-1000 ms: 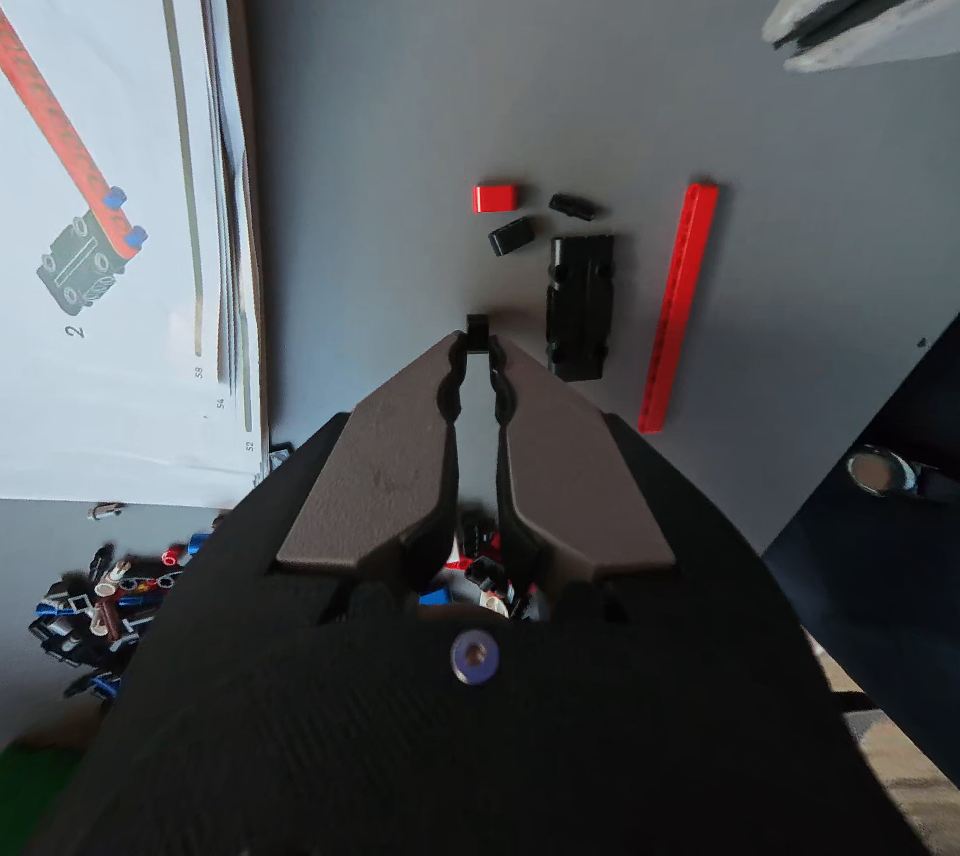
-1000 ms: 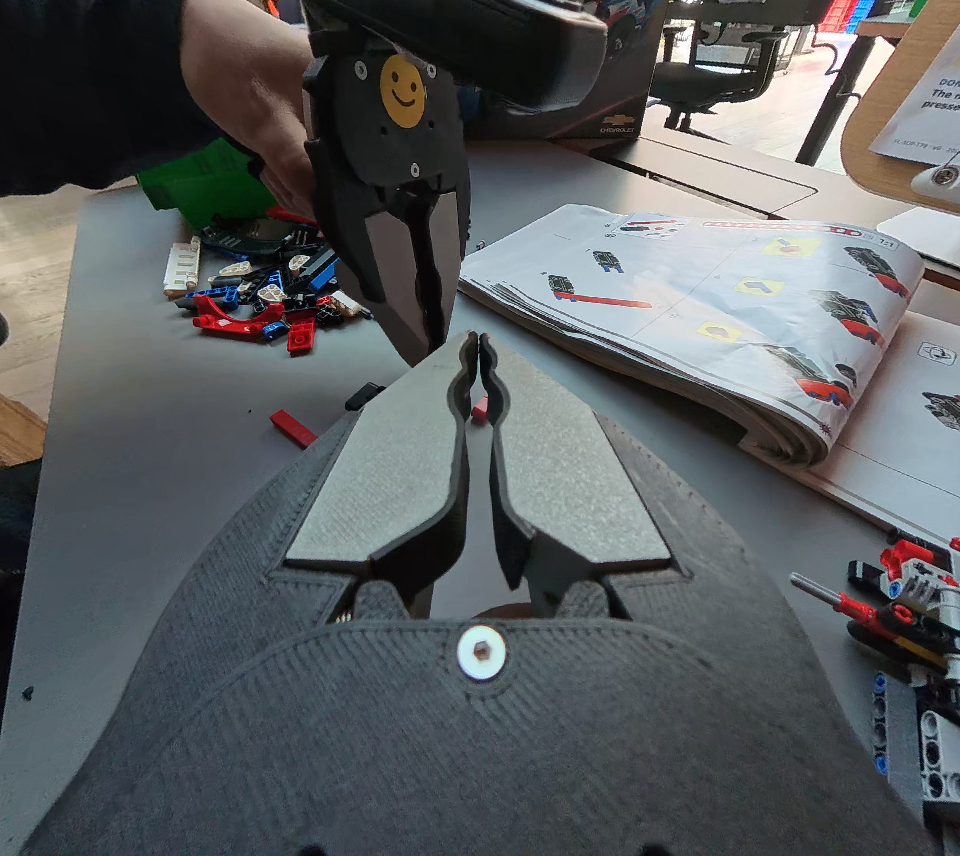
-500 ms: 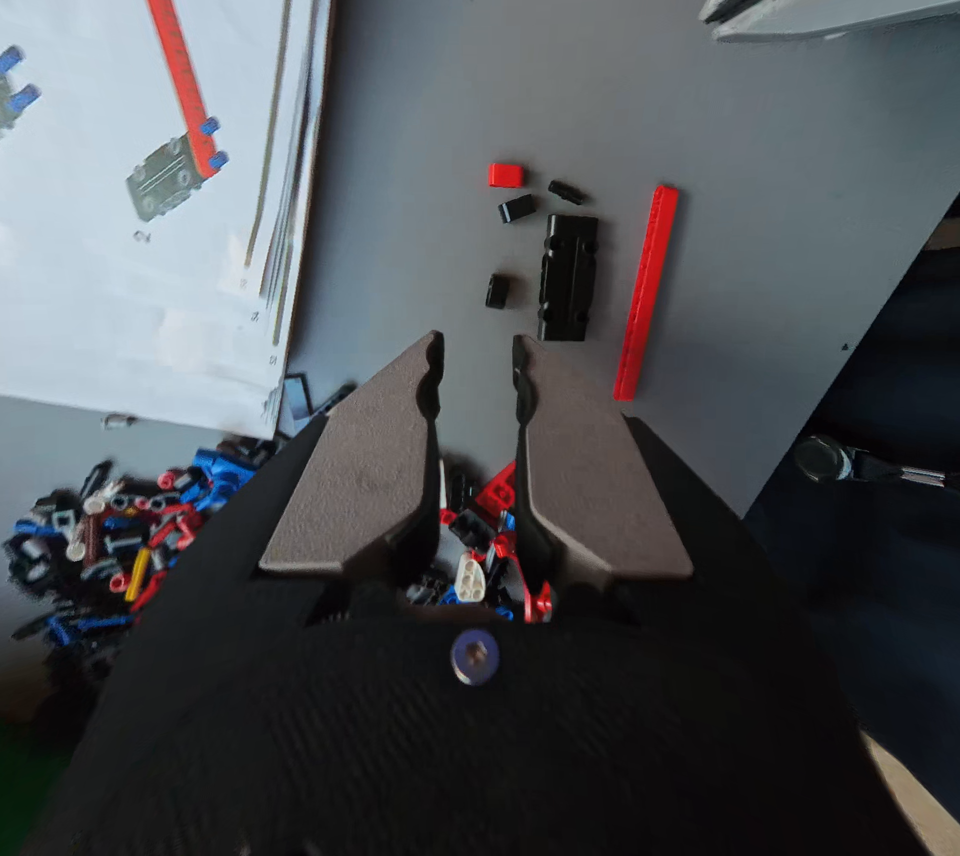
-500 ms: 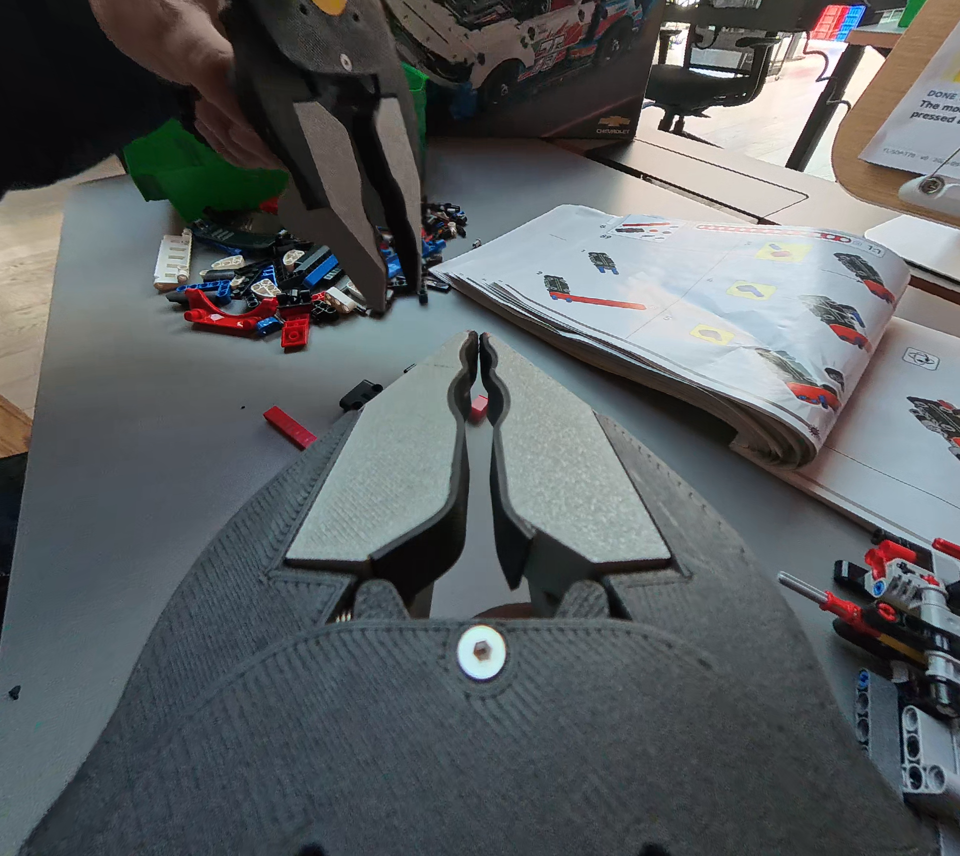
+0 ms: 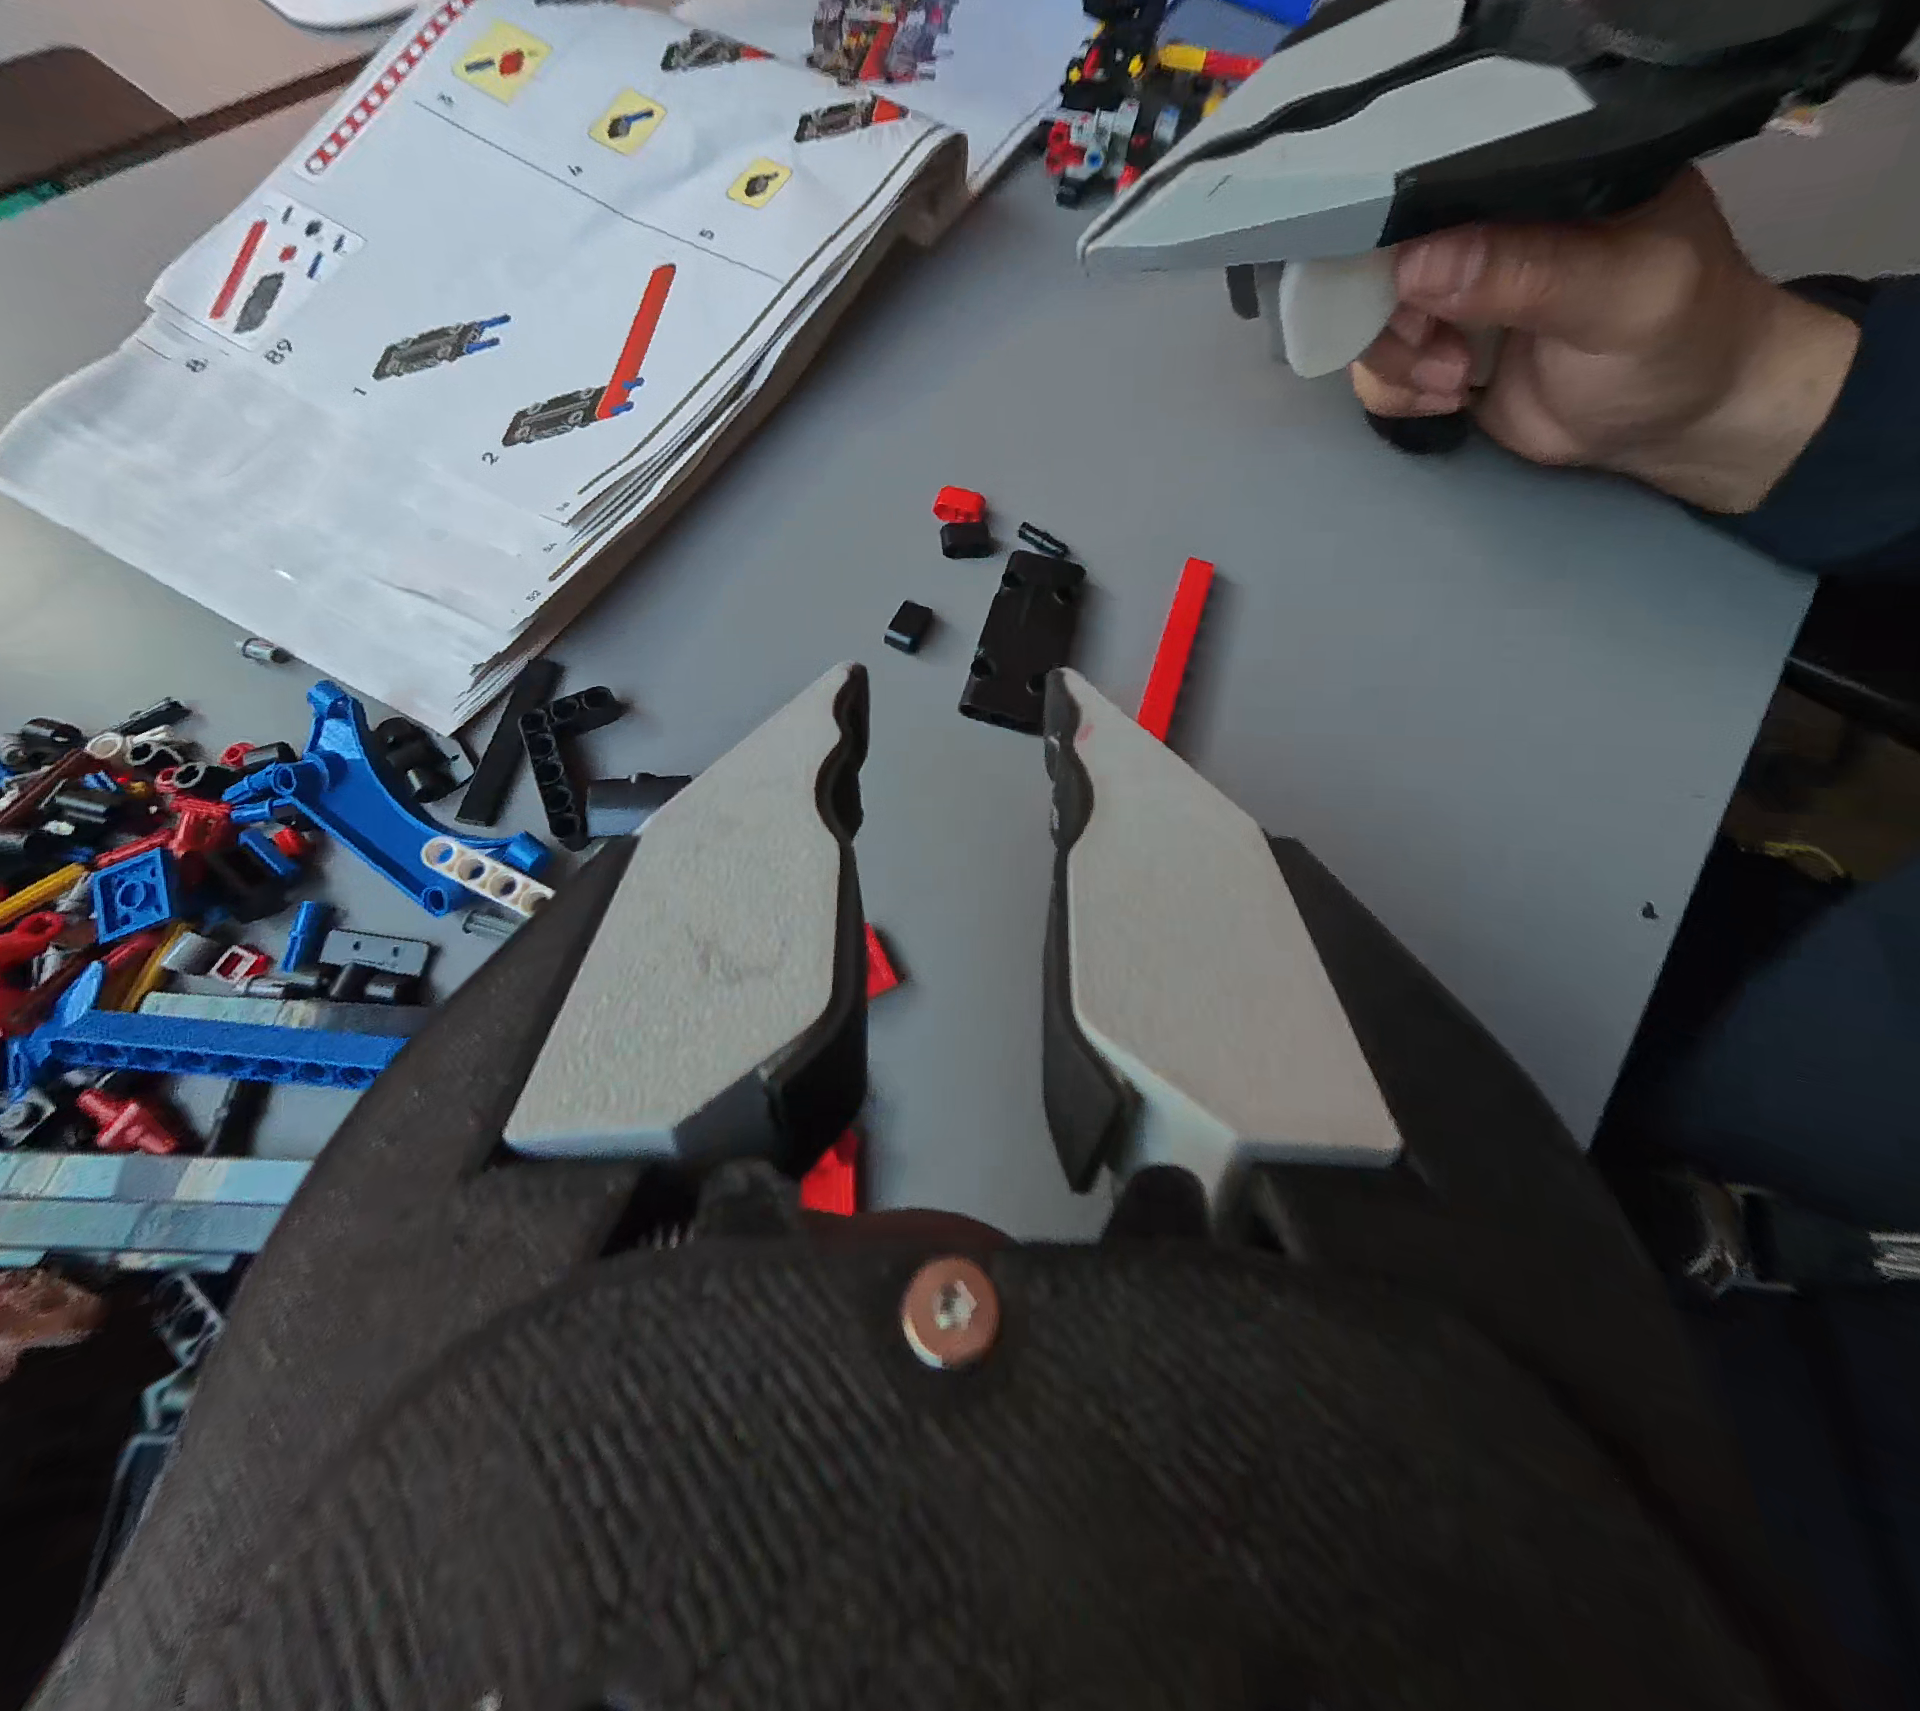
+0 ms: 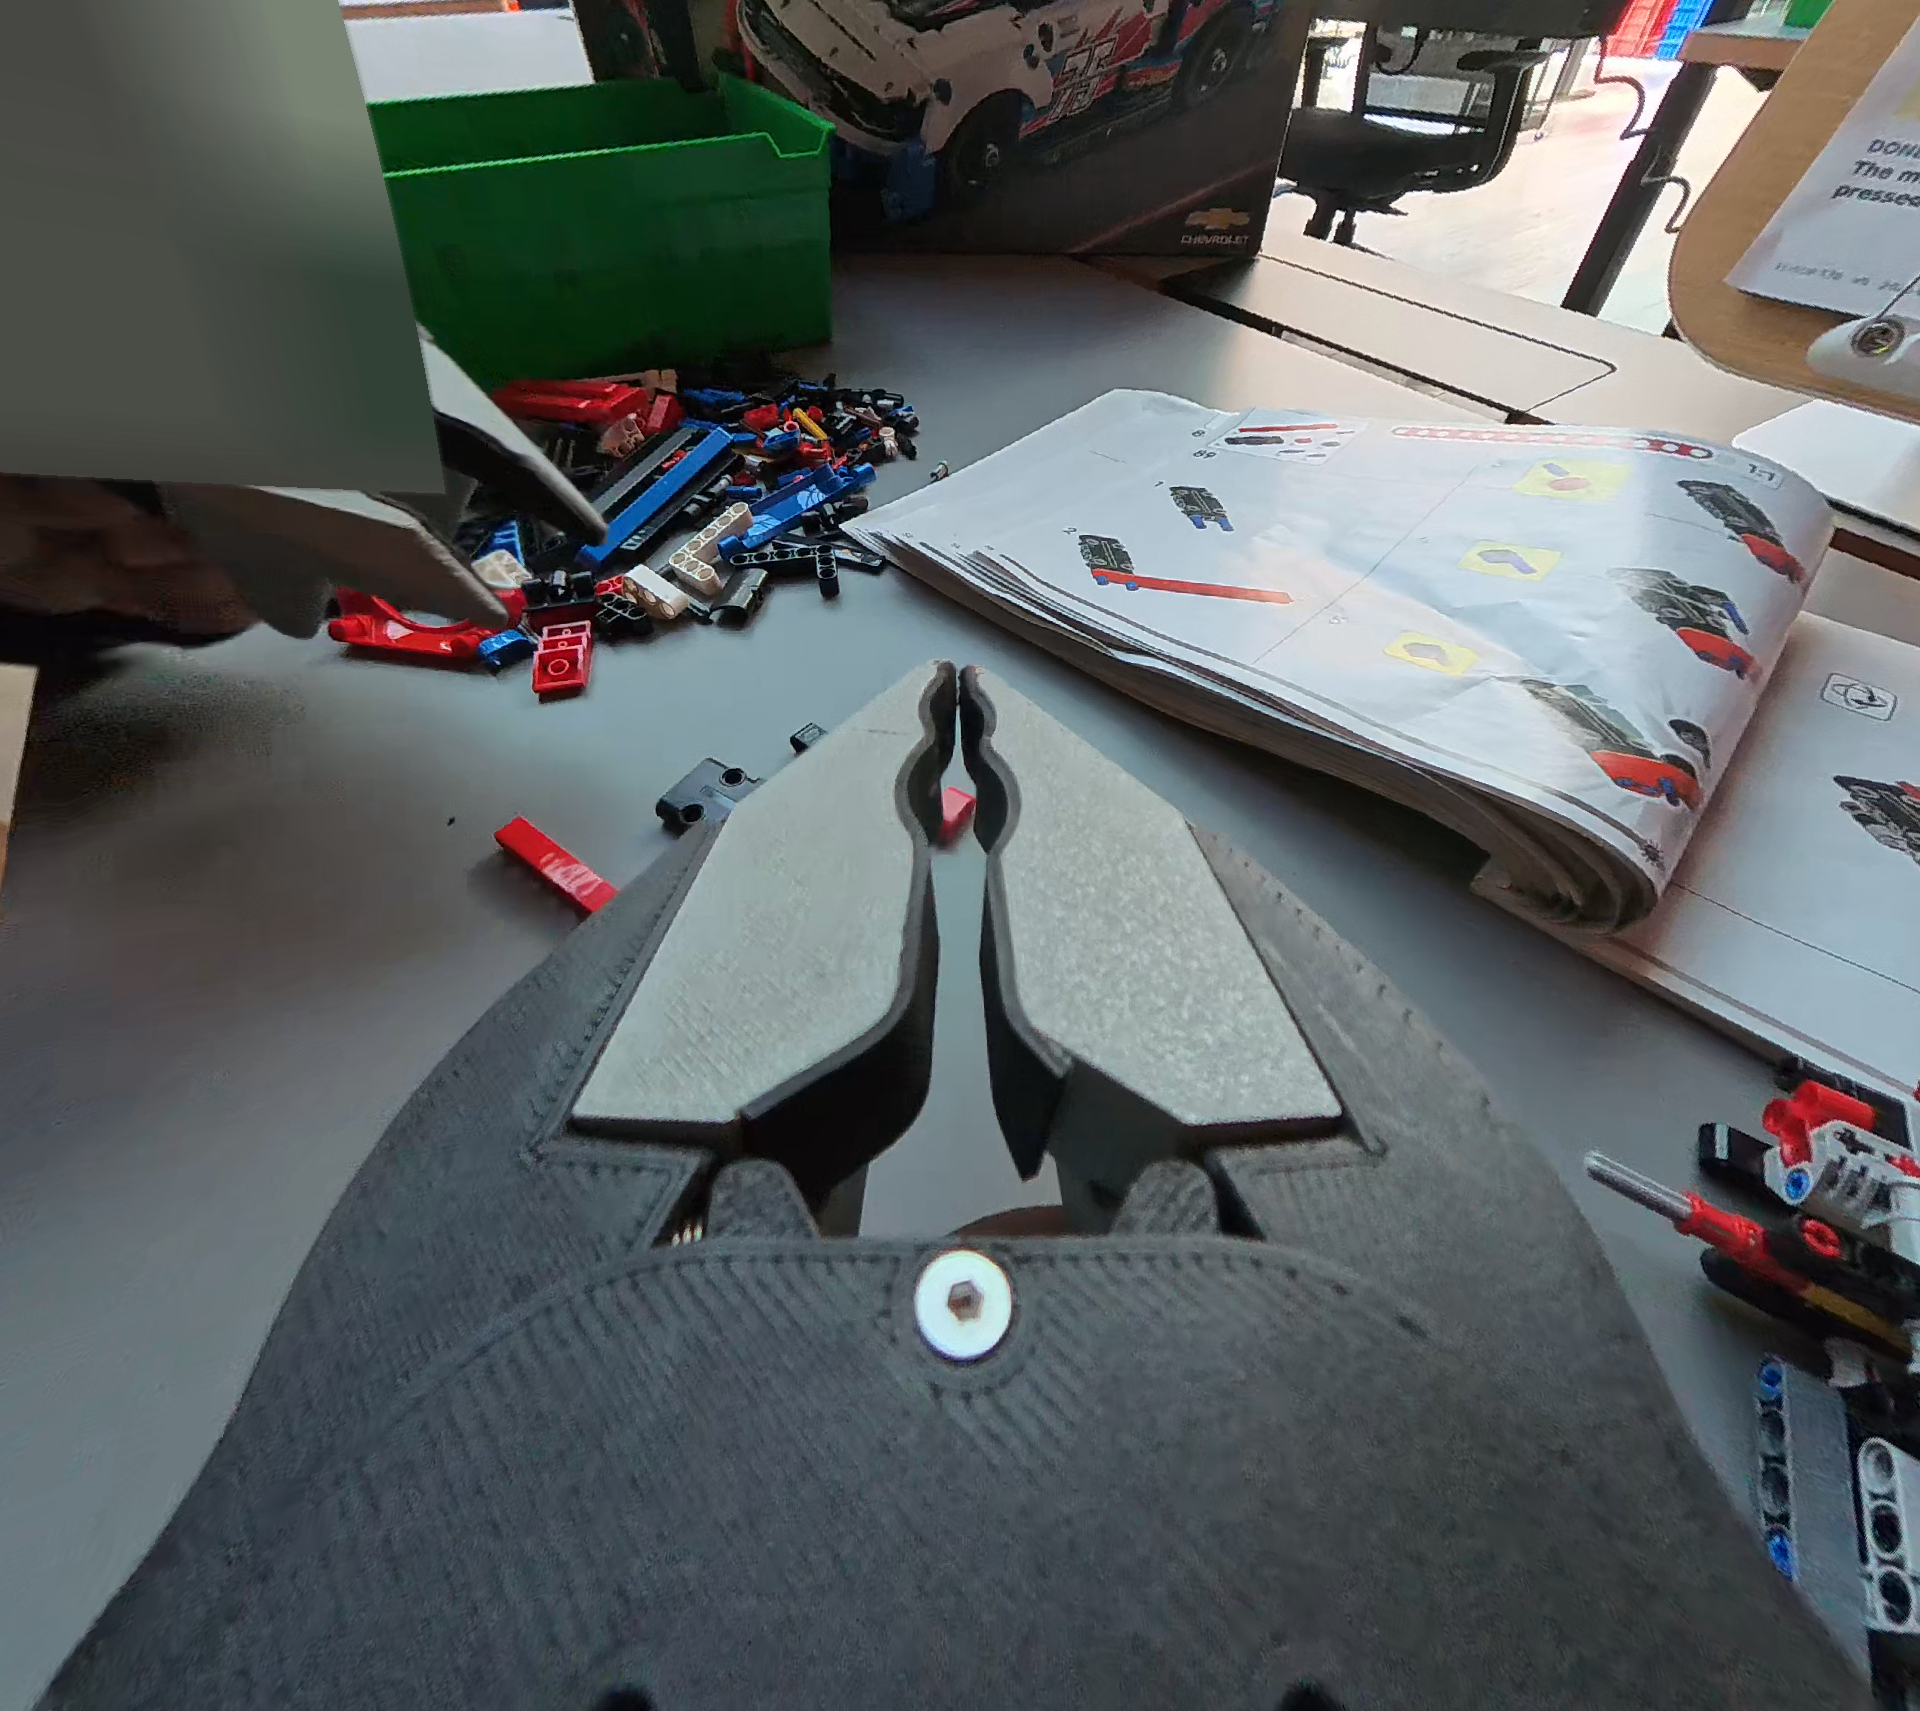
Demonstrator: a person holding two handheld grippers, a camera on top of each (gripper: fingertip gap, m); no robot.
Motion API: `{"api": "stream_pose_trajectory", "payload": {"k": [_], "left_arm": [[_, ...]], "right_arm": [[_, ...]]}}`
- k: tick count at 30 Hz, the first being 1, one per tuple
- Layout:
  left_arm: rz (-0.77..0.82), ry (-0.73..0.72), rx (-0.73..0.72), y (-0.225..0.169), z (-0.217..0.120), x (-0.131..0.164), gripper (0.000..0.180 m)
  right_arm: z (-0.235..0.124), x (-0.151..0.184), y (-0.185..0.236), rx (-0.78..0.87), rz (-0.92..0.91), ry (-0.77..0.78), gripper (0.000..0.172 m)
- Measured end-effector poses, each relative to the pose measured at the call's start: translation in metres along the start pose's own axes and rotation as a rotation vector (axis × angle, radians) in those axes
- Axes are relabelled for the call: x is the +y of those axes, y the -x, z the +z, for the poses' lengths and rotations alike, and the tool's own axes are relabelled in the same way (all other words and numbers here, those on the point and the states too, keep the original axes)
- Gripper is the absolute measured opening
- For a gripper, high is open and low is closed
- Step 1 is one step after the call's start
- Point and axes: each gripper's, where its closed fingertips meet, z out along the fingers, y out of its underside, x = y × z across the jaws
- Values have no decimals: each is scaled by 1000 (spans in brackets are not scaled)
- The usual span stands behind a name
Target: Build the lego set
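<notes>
Black flat block (image 5: 1023,638) spotted just ahead of the left gripper (image 5: 954,679), beside its right fingertip, jaws wide open and empty; looked light, hard and slippery, best pinched across its thin sides; right gripper (image 6: 956,674) shut tight, tiny red bit (image 6: 956,814) lying under it.

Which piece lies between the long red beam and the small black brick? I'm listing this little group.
In the left wrist view, the black plate with holes lies between the long red beam and the small black brick.
</notes>
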Motion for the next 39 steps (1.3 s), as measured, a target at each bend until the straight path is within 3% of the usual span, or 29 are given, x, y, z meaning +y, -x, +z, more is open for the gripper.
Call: {"api": "stream_pose_trajectory", "payload": {"k": [5,9,13,19,39], "left_arm": [[30,-217,26,-11,-12,-16,30],[108,-312,62,-32,-23,-21,27],[175,-313,79,-41,-22,-11,27],[142,-325,142,-43,-21,-13,26],[147,-348,150,-39,-16,-20,27]], "right_arm": [[3,-3,-3,22,-12,-19,0],[5,-6,-7,31,-22,-31,0],[9,-7,-12,57,-35,-30,0],[14,-8,-19,79,-37,-30,0],[19,-22,-31,70,22,-126,0]]}}
